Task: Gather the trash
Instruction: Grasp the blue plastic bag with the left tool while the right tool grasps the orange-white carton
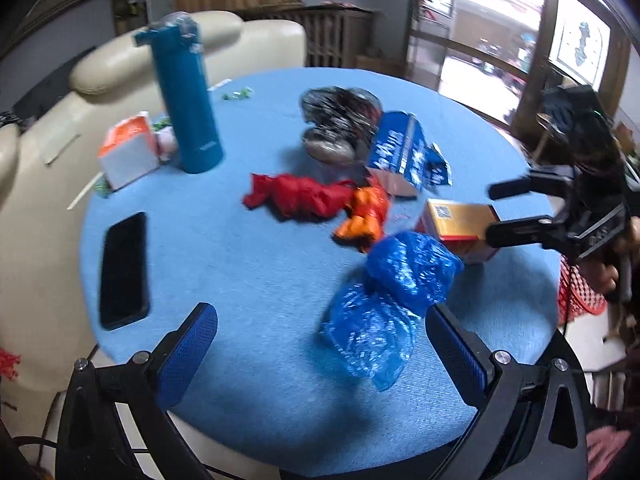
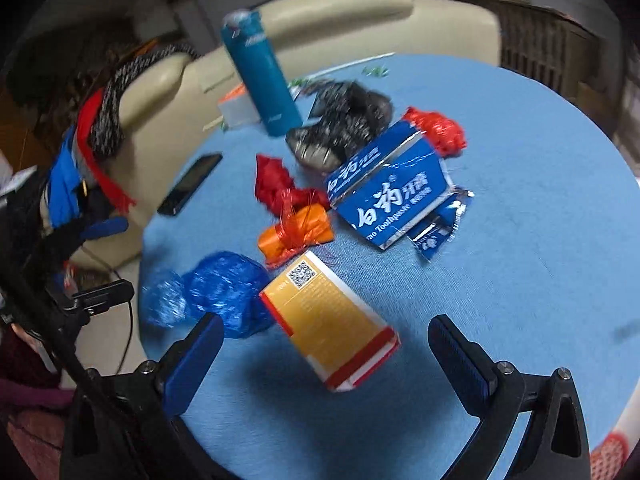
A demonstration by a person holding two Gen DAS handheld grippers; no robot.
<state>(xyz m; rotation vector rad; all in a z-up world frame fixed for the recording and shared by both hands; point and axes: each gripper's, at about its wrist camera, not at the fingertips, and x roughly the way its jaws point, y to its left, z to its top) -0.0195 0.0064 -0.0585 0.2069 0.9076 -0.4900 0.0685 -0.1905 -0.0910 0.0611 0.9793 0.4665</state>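
Trash lies on a round blue table. A crumpled blue plastic bag lies just ahead of my open left gripper, between its fingers' line. A yellow and red box lies between the fingers of my open right gripper; it also shows in the left wrist view. The right gripper shows there at the box, open. Further back lie an orange wrapper, a red bag, a blue toothpaste box, a red net ball and a black bag.
A teal bottle stands at the back left next to an orange and white carton. A black phone lies at the table's left edge. A cream sofa stands behind the table. The blue bag also shows in the right wrist view.
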